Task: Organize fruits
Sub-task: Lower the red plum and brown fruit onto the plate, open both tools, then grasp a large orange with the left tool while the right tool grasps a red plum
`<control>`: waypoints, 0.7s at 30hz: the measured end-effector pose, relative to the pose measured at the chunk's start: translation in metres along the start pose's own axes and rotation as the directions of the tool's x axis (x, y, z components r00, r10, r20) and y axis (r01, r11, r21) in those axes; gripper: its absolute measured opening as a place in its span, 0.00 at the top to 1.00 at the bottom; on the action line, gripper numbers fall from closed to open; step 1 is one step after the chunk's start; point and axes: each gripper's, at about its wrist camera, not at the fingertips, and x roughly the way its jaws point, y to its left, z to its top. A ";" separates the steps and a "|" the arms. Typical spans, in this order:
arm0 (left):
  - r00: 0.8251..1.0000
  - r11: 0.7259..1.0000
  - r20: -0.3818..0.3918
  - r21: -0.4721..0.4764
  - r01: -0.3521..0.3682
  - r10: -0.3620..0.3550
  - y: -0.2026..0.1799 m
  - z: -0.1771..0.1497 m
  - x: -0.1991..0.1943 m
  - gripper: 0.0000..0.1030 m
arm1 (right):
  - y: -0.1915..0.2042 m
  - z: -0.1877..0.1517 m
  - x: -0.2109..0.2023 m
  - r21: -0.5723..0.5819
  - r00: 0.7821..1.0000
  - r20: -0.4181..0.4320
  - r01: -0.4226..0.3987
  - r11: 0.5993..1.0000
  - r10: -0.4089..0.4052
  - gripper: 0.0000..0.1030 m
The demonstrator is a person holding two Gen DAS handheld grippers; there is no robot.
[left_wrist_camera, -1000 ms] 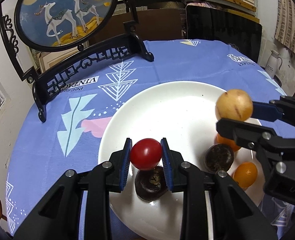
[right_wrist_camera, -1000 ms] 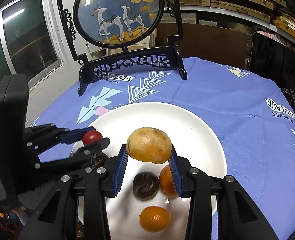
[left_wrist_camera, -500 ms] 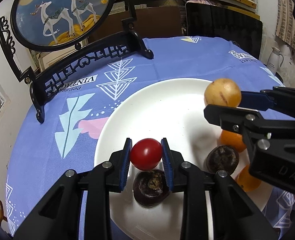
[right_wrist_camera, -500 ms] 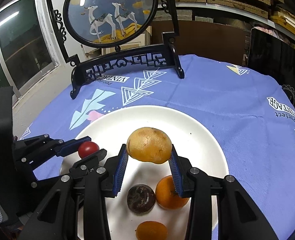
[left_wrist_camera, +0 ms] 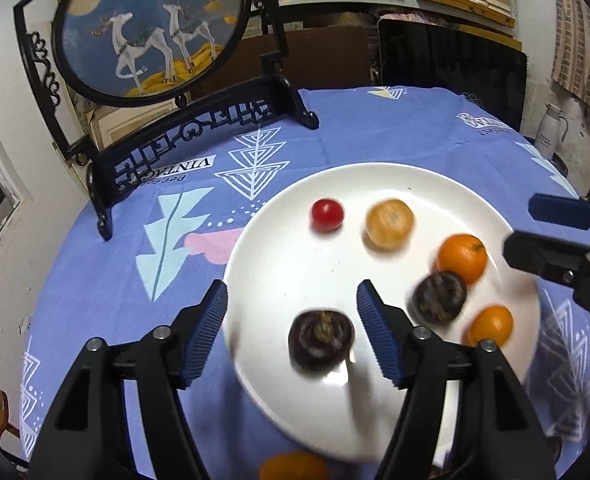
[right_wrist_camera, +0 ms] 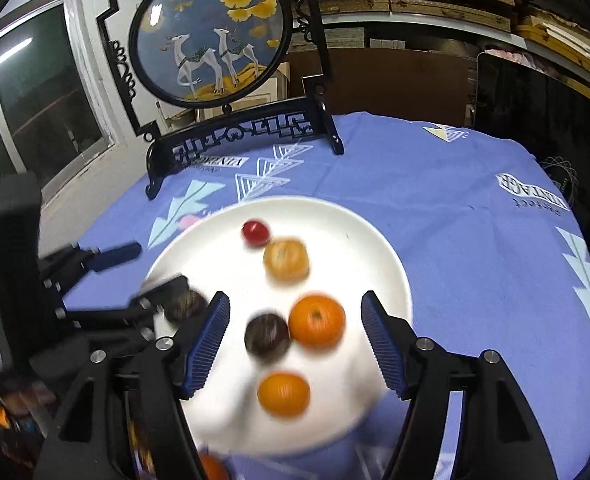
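1. the left gripper (left_wrist_camera: 291,334) is spread wide and holds nothing; its blue pads (left_wrist_camera: 207,332) flank a dark fruit (left_wrist_camera: 321,340) that lies near the plate's near edge.
2. the right gripper (right_wrist_camera: 295,340) is also spread wide and empty, with a second dark fruit (right_wrist_camera: 267,335) and an orange (right_wrist_camera: 317,321) on the plate between its tips.
3. the white plate (left_wrist_camera: 415,396) sits on a blue cloth (left_wrist_camera: 95,280) over the table, toward the near edge.
4. a cherry tomato (left_wrist_camera: 327,215) lies toward the plate's far edge, with a tan fruit (left_wrist_camera: 389,224) just beside it; the tan fruit is blurred.
5. the orange and the second dark fruit touch each other at the plate's right side.
6. a small orange (right_wrist_camera: 283,395) rests near the plate's near right rim, just apart from that pair.
7. another orange fruit (left_wrist_camera: 293,466) shows at the bottom, past the plate's near rim; whether it lies on the cloth, i cannot tell.
8. a round deer screen (left_wrist_camera: 151,28) in a black stand is upright at the table's far left edge.
9. a white jug (left_wrist_camera: 551,132) stands beyond the table's right edge.
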 end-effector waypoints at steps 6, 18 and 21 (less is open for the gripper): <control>0.999 0.999 0.038 0.027 0.021 -0.022 0.002 -0.033 -0.047 0.28 | 0.005 -0.055 -0.040 -0.059 0.999 -0.053 -0.008 0.998 0.005 0.24; 0.997 0.997 -0.022 -0.035 0.076 -0.076 0.031 -0.105 -0.088 0.22 | 0.067 -0.166 -0.083 -0.234 0.971 -0.179 -0.195 0.953 0.155 0.24; 0.997 0.996 -0.037 -0.054 0.065 -0.067 0.040 -0.114 -0.091 0.22 | 0.089 -0.174 -0.069 -0.231 0.946 -0.233 -0.277 0.933 0.224 0.34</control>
